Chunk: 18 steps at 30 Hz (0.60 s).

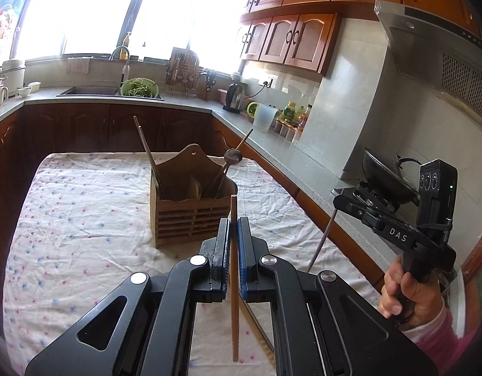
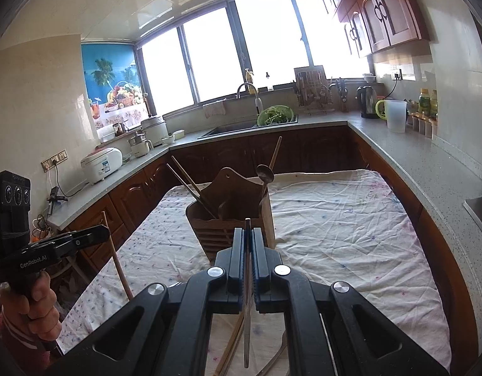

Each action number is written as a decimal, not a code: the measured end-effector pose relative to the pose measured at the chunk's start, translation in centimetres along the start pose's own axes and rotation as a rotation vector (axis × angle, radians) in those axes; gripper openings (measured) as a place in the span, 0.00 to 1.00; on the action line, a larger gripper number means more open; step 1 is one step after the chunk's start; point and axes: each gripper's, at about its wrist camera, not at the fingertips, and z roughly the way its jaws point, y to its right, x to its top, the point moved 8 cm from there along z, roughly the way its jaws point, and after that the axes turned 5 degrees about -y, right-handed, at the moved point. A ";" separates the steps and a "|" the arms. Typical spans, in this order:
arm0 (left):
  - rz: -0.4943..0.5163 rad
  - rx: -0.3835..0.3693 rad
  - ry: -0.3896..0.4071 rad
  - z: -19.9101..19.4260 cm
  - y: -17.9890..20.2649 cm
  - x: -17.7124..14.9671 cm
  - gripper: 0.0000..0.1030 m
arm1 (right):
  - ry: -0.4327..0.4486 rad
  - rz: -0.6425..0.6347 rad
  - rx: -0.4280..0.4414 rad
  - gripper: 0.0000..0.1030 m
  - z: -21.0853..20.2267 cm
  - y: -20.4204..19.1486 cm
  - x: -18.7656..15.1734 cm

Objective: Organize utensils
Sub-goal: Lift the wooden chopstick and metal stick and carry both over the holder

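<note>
A wooden utensil holder (image 1: 191, 210) stands on the cloth-covered table (image 1: 84, 219); it also shows in the right wrist view (image 2: 231, 213). Chopsticks (image 1: 148, 153) and a dark spoon (image 1: 233, 156) stick out of it. My left gripper (image 1: 233, 224) is shut on a light wooden chopstick (image 1: 234, 275), held upright just in front of the holder. My right gripper (image 2: 248, 232) is shut on a thin dark metal chopstick (image 2: 247, 313), close in front of the holder. More utensils (image 2: 231, 344) lie on the cloth under the right gripper.
The grey countertop (image 1: 288, 163) runs along the right and back, with a kettle (image 1: 235, 97), a white jug (image 1: 264, 117), bottles (image 1: 296, 114) and a wok (image 1: 388, 175). A sink with a green colander (image 1: 139, 87) is at the back.
</note>
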 end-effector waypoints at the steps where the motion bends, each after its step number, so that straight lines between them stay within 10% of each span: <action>1: -0.003 0.004 0.010 -0.1 -0.2 0.3 0.04 | 0.005 0.000 0.000 0.04 0.0 0.0 0.2; 18: -0.020 0.063 0.229 -1.9 -3.5 9.1 0.04 | 0.152 0.011 0.004 0.04 1.2 -0.4 6.8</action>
